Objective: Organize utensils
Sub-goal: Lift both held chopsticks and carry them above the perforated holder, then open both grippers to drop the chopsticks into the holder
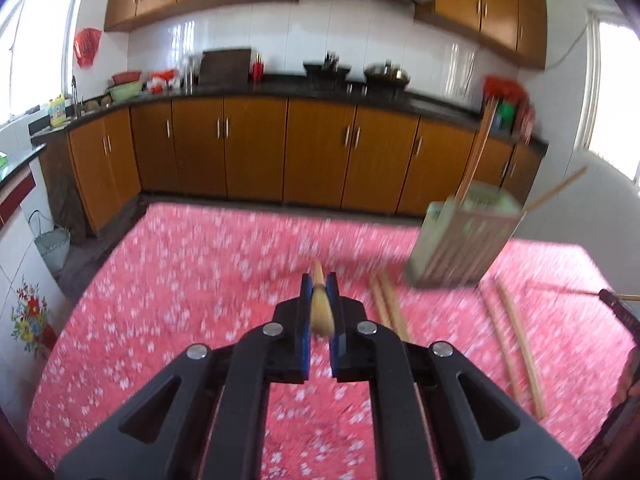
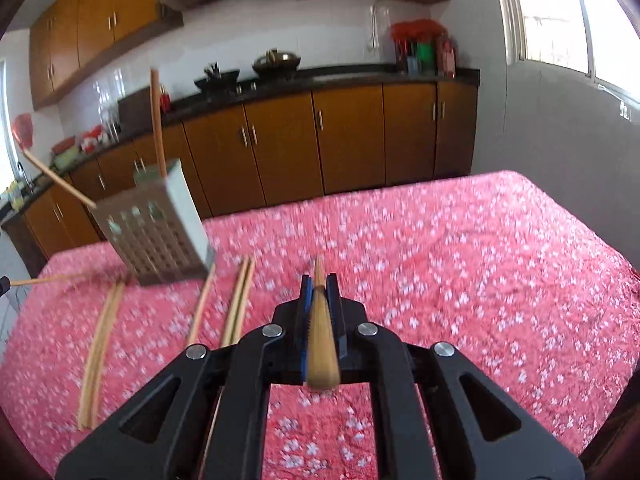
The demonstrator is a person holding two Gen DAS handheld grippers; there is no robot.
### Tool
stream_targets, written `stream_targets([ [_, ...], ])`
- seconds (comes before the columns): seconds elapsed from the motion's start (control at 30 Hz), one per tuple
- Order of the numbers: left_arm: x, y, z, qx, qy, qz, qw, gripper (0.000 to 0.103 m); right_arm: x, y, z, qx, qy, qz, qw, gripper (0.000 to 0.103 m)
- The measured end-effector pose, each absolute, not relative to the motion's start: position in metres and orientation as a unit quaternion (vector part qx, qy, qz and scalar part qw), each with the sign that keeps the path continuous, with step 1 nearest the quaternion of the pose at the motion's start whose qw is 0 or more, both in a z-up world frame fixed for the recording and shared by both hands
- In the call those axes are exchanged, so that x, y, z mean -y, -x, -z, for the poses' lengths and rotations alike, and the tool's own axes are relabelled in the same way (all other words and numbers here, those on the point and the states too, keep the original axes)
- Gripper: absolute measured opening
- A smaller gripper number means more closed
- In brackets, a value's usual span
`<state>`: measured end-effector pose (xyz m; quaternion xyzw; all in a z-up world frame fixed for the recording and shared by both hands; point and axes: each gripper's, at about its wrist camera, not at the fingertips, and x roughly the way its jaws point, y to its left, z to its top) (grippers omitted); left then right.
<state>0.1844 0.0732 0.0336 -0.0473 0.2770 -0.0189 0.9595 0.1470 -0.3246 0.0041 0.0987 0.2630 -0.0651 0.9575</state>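
Note:
My left gripper (image 1: 319,280) is shut on a wooden chopstick (image 1: 321,307) that runs lengthwise between its blue pads, raised above the pink flowered tablecloth (image 1: 200,280). My right gripper (image 2: 319,280) is likewise shut on a wooden chopstick (image 2: 322,344), held off the cloth. A pale green slotted utensil holder (image 1: 464,240) stands at the right in the left wrist view, the same utensil holder (image 2: 156,228) at the left in the right wrist view, with chopsticks sticking out of it. Loose chopsticks (image 1: 388,304) (image 2: 240,304) lie on the cloth in front of it.
More chopsticks (image 1: 516,340) (image 2: 100,348) lie on the cloth farther to the side. Beyond the table's far edge run brown kitchen cabinets (image 1: 256,148) with a black counter holding pots and bowls. A dark chair back (image 1: 624,320) stands at the table's right edge.

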Motion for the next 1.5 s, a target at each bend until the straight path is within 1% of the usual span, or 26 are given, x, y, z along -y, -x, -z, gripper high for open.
stream_targets([
  [0.2,-0.065,-0.178,-0.063,-0.244,0.051,0.033,0.968,0.008,0.324,-0.15,-0.021,-0.243,-0.105,0.057,0.963,0.008],
  [0.33,-0.062,-0.174,-0.077,-0.236,0.051,0.046,0.969,0.008,0.322,-0.15,-0.033,-0.235,-0.112,0.042,0.964,0.008],
  [0.53,-0.046,-0.164,-0.111,-0.208,0.057,0.088,0.972,0.008,0.304,-0.144,-0.088,-0.201,-0.139,-0.038,0.969,0.008],
  [0.7,-0.02,-0.156,-0.144,-0.166,0.055,0.119,0.977,0.008,0.283,-0.141,-0.13,-0.156,-0.138,-0.087,0.974,0.008],
  [0.87,0.005,-0.167,-0.171,-0.124,0.063,0.126,0.982,0.008,0.26,-0.154,-0.158,-0.111,-0.12,-0.086,0.983,0.008],
  [1.03,0.022,-0.19,-0.195,-0.081,0.084,0.116,0.986,0.008,0.249,-0.184,-0.163,-0.114,-0.11,-0.076,0.984,0.008],
  [1.17,0.032,-0.212,-0.193,-0.075,0.087,0.108,0.987,0.008,0.245,-0.206,-0.152,-0.147,-0.107,-0.067,0.981,0.008],
  [1.27,0.04,-0.233,-0.181,-0.083,0.084,0.099,0.988,0.008,0.243,-0.221,-0.14,-0.172,-0.107,-0.064,0.977,0.008],
  [1.5,0.051,-0.268,-0.15,-0.132,0.08,0.099,0.983,0.008,0.236,-0.231,-0.126,-0.194,-0.095,-0.069,0.974,0.009],
])
